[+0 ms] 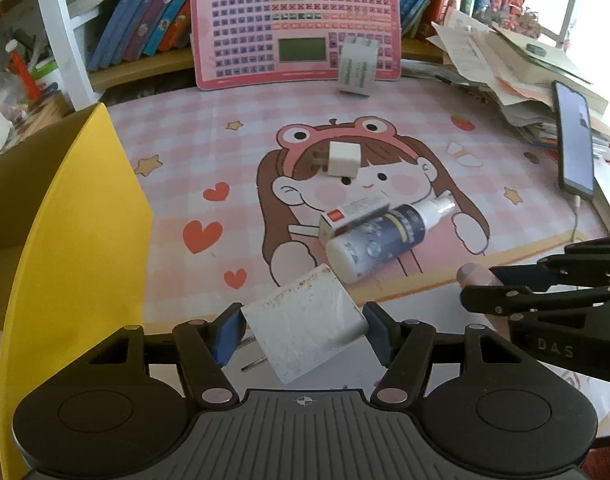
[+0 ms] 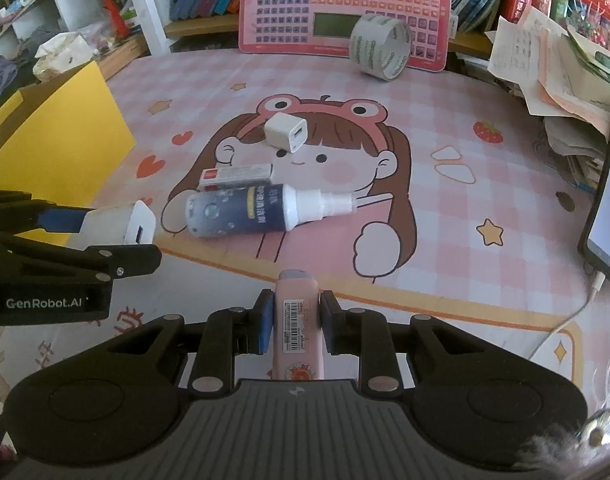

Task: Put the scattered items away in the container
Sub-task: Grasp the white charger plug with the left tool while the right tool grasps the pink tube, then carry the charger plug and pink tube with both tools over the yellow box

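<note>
Got my left gripper [image 1: 303, 330] clamped on a charger [image 1: 305, 326], right gripper [image 2: 295, 322] on a pink tube [image 2: 299, 320]; spray bottle [image 2: 261, 210], small box [image 2: 235, 175], cube plug [image 2: 285, 131], tape [image 2: 381, 51] not in the yellow box [image 1: 77, 240] yet.

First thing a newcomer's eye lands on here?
Both grippers are loaded: the left gripper clamps a scuffed white charger beside the yellow box, and the right gripper clamps a pink tube. Behind them, a dark spray bottle lies across the cartoon-girl mat.

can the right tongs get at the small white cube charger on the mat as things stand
Probably not yet: the right tongs are already shut on a pink tube-shaped stick. The path to the small white cube charger looks free, past the dark blue spray bottle.
</note>
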The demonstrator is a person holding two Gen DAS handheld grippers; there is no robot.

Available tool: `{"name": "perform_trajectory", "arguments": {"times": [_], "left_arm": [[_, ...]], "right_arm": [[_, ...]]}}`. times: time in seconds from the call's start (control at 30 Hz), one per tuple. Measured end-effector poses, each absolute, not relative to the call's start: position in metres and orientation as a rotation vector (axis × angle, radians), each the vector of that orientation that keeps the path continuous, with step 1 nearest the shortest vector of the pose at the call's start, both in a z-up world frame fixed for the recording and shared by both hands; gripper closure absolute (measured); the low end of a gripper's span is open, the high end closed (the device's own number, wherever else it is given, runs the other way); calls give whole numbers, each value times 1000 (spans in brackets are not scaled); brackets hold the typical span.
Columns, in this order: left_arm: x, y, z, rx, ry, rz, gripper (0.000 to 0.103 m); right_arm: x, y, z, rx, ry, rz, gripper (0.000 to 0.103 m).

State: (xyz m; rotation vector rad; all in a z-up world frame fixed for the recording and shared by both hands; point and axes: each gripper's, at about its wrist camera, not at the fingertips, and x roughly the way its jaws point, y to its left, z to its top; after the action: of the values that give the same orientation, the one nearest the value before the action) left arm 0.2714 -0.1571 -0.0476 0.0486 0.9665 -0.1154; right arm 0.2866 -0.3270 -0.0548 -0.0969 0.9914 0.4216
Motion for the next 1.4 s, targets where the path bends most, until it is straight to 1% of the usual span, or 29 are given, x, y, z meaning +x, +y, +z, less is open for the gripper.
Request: {"name": "perform_trajectory", "arguments": {"times": [0.37,0.8,1.4], "left_arm": [[251,-162,-39,66,944,-187,39],[222,-152,-34,65,899,-345,39],[157,-101,-21,76,881,-515,39]], "right_arm": [[259,-318,-49,-107,1011,448,80],[228,-304,-36,-104,995,315,80],[143,-255,-20,-55,968,168,80]]}}
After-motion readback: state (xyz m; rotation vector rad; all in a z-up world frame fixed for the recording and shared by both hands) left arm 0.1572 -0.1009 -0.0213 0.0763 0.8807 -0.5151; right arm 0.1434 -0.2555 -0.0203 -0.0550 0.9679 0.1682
